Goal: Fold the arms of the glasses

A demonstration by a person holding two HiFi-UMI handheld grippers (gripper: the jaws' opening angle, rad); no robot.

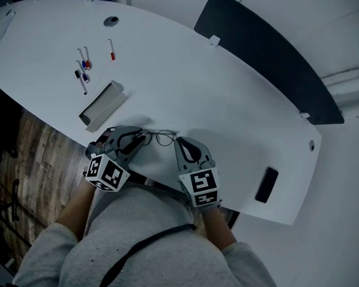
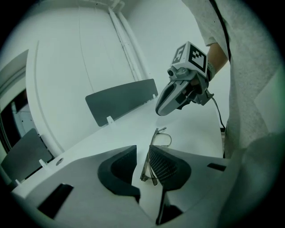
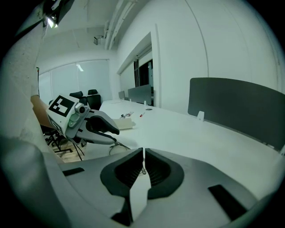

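The white, smooth, curved surface (image 1: 228, 106) shows whole only in the head view, with a dark matte divider panel (image 1: 266, 54) standing along its far edge and a wooden floor (image 1: 30, 157) past its left edge. The same view alone shows the person's grey sweatshirt (image 1: 157, 246) at the near edge, an open grey rectangular tray (image 1: 103, 105) toward the left, a flat black slab (image 1: 266, 184) by the near right corner, and a few thin markers (image 1: 83, 67) beyond the tray.

The left gripper (image 1: 143, 137) and right gripper (image 1: 178, 141), both of grey moulded plastic, meet at the middle of the near edge, with the glasses (image 1: 162, 136) between their tips. From above, the glasses are only a faint wire outline.

The left gripper view shows what the head view cannot. Its jaws are spread, and a thin dark arm of the glasses lies in the gap close beside the right-hand ribbed pad, with the other pad clear of it. The rounded wire rim rests on the surface just past the tips.

The right gripper view shows its black ribbed jaws pressed almost together, pinching a thin sliver of the glasses in the slit. The rest of the wire frame runs off toward the left gripper's tips.
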